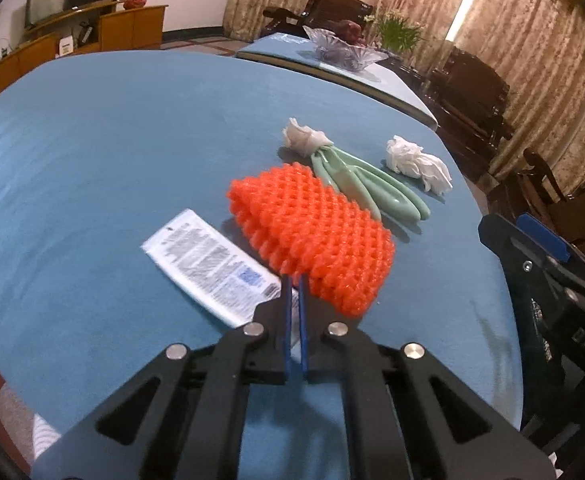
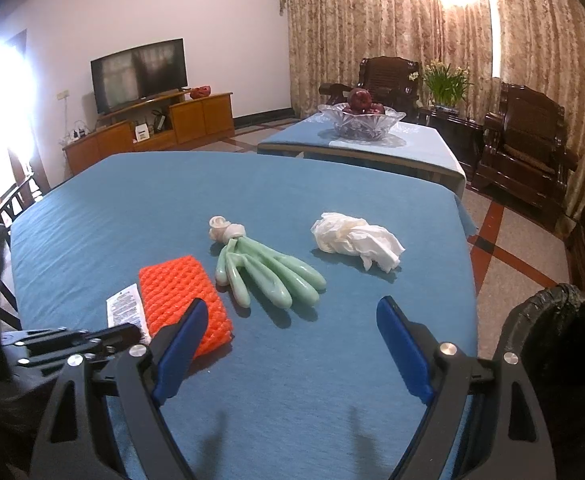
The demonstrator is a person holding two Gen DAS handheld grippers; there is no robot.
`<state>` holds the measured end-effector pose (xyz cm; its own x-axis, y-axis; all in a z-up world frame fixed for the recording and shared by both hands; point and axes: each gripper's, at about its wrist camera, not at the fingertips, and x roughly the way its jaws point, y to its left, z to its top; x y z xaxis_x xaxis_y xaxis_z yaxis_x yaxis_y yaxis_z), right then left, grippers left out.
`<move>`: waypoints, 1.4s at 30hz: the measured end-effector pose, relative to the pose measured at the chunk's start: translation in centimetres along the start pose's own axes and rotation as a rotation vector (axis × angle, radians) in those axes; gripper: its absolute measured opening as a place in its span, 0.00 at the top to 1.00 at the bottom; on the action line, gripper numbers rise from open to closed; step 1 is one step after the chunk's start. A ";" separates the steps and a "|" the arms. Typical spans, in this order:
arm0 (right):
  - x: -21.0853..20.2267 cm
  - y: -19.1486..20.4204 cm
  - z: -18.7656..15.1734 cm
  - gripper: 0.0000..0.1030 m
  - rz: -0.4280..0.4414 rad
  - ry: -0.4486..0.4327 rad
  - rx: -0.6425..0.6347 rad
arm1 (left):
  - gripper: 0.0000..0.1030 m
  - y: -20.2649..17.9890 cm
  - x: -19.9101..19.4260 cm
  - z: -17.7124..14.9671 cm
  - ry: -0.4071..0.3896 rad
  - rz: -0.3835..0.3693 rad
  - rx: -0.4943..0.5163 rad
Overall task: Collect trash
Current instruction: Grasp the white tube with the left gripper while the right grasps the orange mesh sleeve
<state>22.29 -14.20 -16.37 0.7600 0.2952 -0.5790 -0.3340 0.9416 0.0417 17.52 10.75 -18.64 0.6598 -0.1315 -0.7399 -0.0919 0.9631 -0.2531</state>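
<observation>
An orange foam net lies on the blue table, also in the right wrist view. My left gripper is shut on its near edge; it also shows in the right wrist view. A white printed wrapper lies left of the net. An inflated green glove and a crumpled white tissue lie further right. My right gripper is open and empty above the table, near the glove's fingertips.
A black-lined trash bin stands off the table's right edge. A second table with a glass fruit bowl is behind. Dark wooden chairs stand at the right, a TV cabinet at the back left.
</observation>
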 end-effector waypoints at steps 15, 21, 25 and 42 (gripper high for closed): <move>-0.7 -1.2 -0.4 0.18 -0.011 -0.009 0.017 | 0.36 -1.3 1.3 -1.4 0.067 0.119 0.012; -0.4 -1.3 -0.4 0.18 -0.004 -0.008 0.017 | 0.37 1.7 -0.5 -1.4 0.050 0.164 -0.051; 0.2 -0.6 -0.5 0.18 0.004 -0.001 0.003 | 0.33 2.7 -1.4 -0.9 0.035 0.179 -0.072; 1.6 1.9 -0.7 0.19 0.046 0.024 -0.040 | 0.63 3.3 1.6 0.6 0.020 0.199 -0.067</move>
<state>22.54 -12.07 -17.79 0.7299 0.3332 -0.5968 -0.3906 0.9199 0.0360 18.71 13.83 -20.25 0.6086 0.0547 -0.7916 -0.2690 0.9528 -0.1409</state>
